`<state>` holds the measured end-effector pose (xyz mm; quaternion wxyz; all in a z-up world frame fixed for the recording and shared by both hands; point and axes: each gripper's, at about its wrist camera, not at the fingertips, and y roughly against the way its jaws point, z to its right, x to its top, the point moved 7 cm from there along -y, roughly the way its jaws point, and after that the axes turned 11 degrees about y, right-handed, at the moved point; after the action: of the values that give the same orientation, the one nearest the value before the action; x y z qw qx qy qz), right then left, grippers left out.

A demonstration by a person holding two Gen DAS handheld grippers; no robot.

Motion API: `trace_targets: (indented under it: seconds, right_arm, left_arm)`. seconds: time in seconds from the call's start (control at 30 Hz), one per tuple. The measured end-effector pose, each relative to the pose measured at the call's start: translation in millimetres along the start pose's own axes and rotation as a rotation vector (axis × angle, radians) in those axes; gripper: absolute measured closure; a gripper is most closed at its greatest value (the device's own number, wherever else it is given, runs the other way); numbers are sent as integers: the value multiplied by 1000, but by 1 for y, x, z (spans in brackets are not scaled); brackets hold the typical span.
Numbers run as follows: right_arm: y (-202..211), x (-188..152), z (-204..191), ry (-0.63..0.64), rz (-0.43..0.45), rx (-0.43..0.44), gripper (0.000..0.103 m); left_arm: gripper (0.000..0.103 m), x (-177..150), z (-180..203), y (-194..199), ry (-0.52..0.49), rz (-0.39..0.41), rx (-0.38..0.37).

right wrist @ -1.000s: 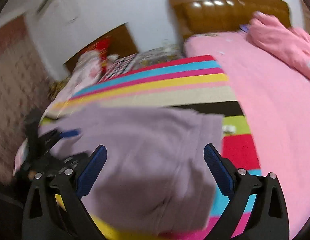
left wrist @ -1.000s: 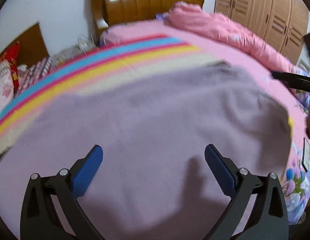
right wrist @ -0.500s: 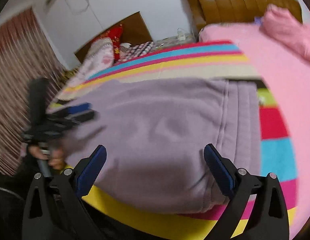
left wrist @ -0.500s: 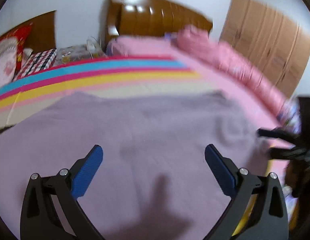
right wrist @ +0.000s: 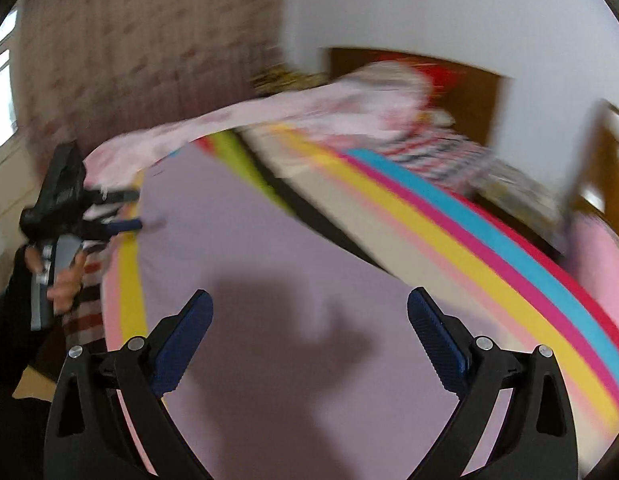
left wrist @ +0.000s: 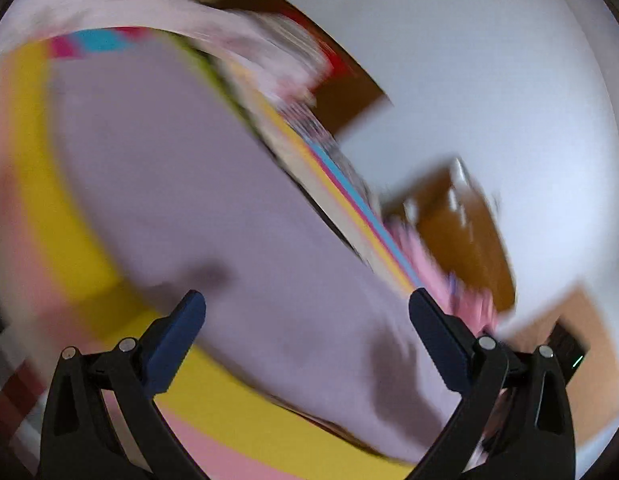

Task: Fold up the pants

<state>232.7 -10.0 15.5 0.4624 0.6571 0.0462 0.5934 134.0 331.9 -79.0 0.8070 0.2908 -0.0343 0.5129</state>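
Observation:
The pale purple pants lie flat on the rainbow-striped blanket. In the right wrist view my right gripper hovers open over the near part of the pants, with nothing between its blue pads. Further left, a hand holds my left gripper open at the pants' far left edge. The left wrist view is tilted and blurred. There the pants fill the middle, and my left gripper is open above them, holding nothing.
A pale pink patterned cloth lies along the bed's far side, with a red pillow behind it. A patterned curtain hangs at the left. The wooden headboard and white wall stand beyond the bed.
Both views have swung sharply toward the left end of the pants, and the left view has rolled and blurred. The pants stay flat and both grippers stay open.

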Motion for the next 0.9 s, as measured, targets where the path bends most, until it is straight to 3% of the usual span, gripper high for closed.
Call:
trace_targets:
  seconds: [0.07, 0.23, 0.47, 0.67, 0.73, 0.9]
  right_arm:
    - [-51, 40, -20, 45, -10, 135, 8]
    - [-145, 121, -59, 40, -42, 464, 19]
    - [-252, 221, -103, 97, -99, 736, 28]
    - [-322, 260, -115, 94, -155, 840, 30]
    - [-337, 259, -118, 85, -184, 876, 32]
    - [-347, 252, -143, 90, -248, 1061, 37]
  left_arm:
    - [2, 37, -40, 22, 115, 84, 3]
    - [2, 87, -96, 38, 325, 149, -92]
    - [2, 131, -124, 22, 405, 158, -116]
    - [2, 153, -132, 6, 423, 170, -102]
    - [2, 160, -129, -1, 406, 167, -87]
    - [3, 162, -115, -9, 373, 148, -103]
